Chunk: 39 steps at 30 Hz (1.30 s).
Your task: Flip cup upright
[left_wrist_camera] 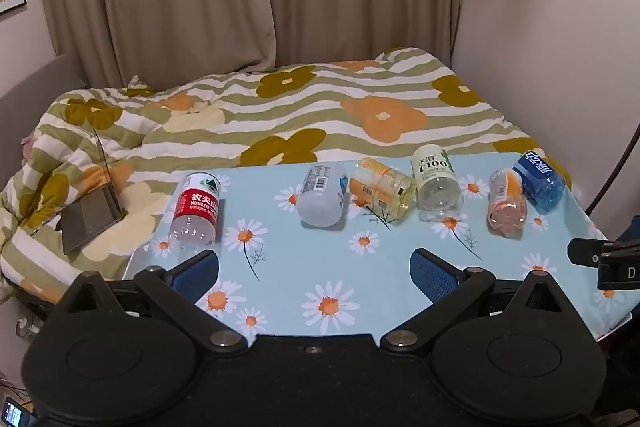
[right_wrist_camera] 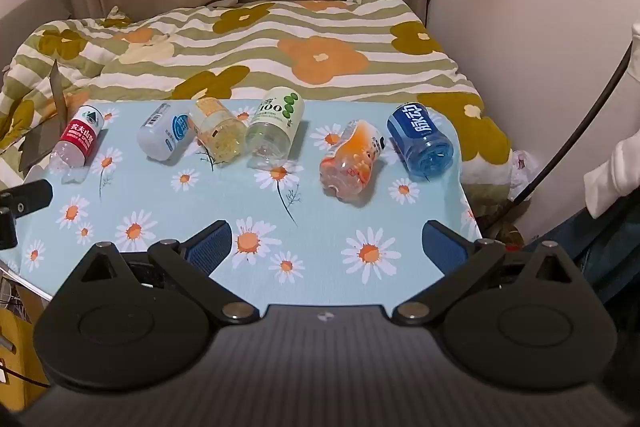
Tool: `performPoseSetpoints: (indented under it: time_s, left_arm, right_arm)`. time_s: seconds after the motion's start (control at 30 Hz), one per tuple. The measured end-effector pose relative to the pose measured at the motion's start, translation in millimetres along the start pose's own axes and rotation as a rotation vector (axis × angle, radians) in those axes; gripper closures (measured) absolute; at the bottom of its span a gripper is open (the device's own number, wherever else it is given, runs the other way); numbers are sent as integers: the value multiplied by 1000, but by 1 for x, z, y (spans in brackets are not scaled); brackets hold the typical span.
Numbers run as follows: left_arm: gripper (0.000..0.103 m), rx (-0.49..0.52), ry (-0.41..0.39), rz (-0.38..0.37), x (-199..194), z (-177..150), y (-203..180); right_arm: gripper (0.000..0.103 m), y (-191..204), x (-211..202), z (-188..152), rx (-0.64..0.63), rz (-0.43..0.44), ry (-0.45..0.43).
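Several cut-off bottle cups lie on their sides in a row across a daisy-print table [left_wrist_camera: 304,275] [right_wrist_camera: 168,211]. From left: a red-label cup [left_wrist_camera: 196,209] [right_wrist_camera: 78,139], a white one [left_wrist_camera: 322,197] [right_wrist_camera: 162,137], a yellow one [left_wrist_camera: 382,191] [right_wrist_camera: 218,133], a pale green "100" one [left_wrist_camera: 436,177] [right_wrist_camera: 274,127], an orange one [left_wrist_camera: 506,201] [right_wrist_camera: 352,157] and a blue one [left_wrist_camera: 538,179] [right_wrist_camera: 420,139]. My left gripper [left_wrist_camera: 316,269] is open near the table's front, nothing between its fingers. My right gripper [right_wrist_camera: 328,241] is open too, short of the orange cup.
A bed with a striped flower quilt [left_wrist_camera: 280,115] [right_wrist_camera: 260,47] lies behind the table. A grey open laptop [left_wrist_camera: 94,211] rests on it at left. Curtains and a wall stand beyond. A white sleeve [right_wrist_camera: 612,167] and a dark cable [right_wrist_camera: 580,131] are at right.
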<state>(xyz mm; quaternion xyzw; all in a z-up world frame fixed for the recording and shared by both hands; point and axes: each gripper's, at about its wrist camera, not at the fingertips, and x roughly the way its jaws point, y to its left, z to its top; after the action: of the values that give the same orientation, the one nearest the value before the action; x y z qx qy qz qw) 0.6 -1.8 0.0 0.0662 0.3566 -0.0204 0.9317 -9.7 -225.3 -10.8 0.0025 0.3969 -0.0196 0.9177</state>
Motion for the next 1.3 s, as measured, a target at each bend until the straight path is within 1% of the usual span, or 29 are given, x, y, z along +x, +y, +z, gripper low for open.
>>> performPoseSetpoints:
  time_s: [0.07, 0.33, 1.3]
  left_arm:
    - [0, 20, -4, 18, 2, 1, -3]
    - [0, 5, -41, 12, -2, -1, -1]
    - [0, 11, -28, 4, 1, 1, 1]
  right_arm:
    - [0, 0, 0, 0, 1, 1, 1]
    - [0, 1, 2, -1, -1, -1, 10]
    - [0, 2, 7, -1, 6, 5, 15]
